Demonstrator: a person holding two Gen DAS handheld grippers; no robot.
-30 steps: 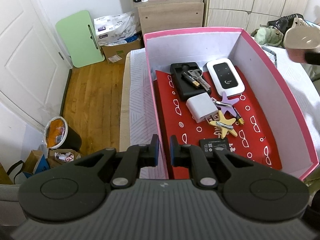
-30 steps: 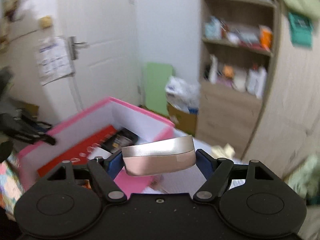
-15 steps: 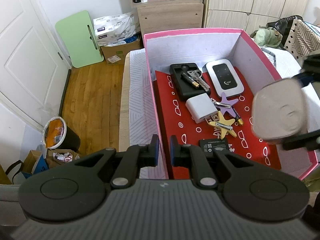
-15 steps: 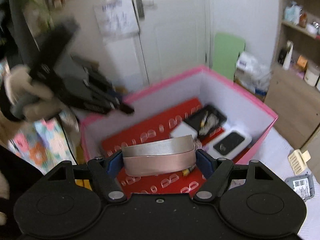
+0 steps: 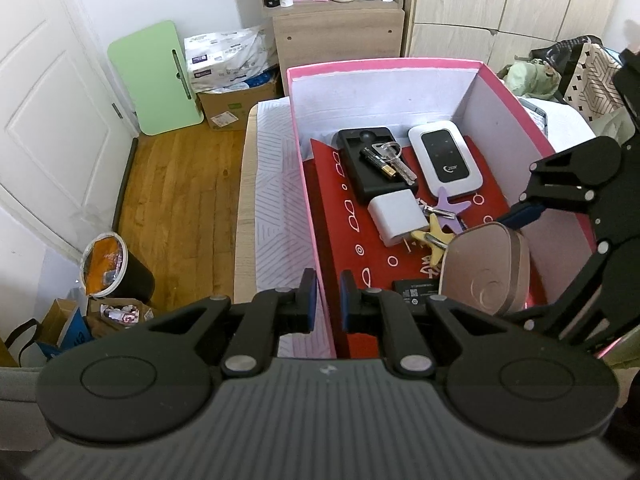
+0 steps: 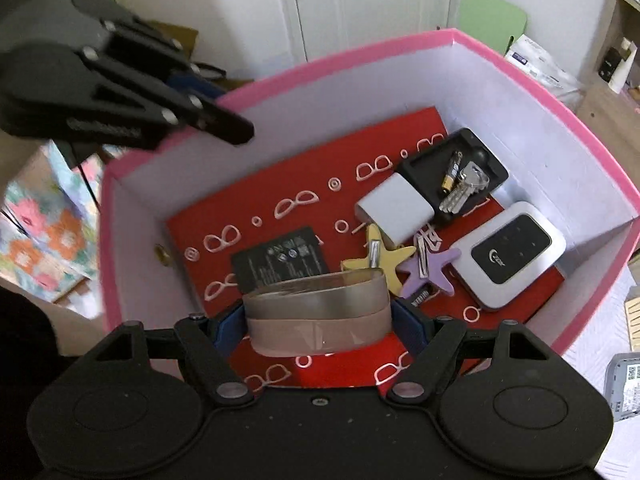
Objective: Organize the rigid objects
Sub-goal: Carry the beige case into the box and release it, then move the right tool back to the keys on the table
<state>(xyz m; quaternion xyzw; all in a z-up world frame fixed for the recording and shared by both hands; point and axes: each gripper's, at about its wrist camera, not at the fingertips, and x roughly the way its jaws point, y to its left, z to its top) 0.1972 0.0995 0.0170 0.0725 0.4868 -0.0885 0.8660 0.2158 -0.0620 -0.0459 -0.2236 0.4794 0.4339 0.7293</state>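
Observation:
A pink box (image 5: 384,65) (image 6: 360,50) with a red patterned floor holds a white router (image 5: 443,157) (image 6: 510,254), a black tray with keys (image 5: 374,162) (image 6: 456,178), a white charger (image 5: 397,216) (image 6: 394,210), a yellow star clip (image 6: 378,258), a purple star clip (image 6: 430,268) and a black battery (image 6: 280,262). My right gripper (image 6: 318,322) is shut on a rose-gold case (image 6: 318,320) (image 5: 486,272), low inside the box near its front. My left gripper (image 5: 324,294) is shut on the box's left wall (image 5: 316,240).
The box stands on a white patterned cloth (image 5: 276,184) on a table. A grey device (image 6: 624,384) lies on the cloth outside the box. Beyond the table's left edge are wood floor, a bin (image 5: 110,266), a green board (image 5: 154,76) and a shelf unit (image 5: 336,28).
My right gripper carried the rose-gold case from above the box's right side down into the box. My left gripper stayed clamped on the box wall.

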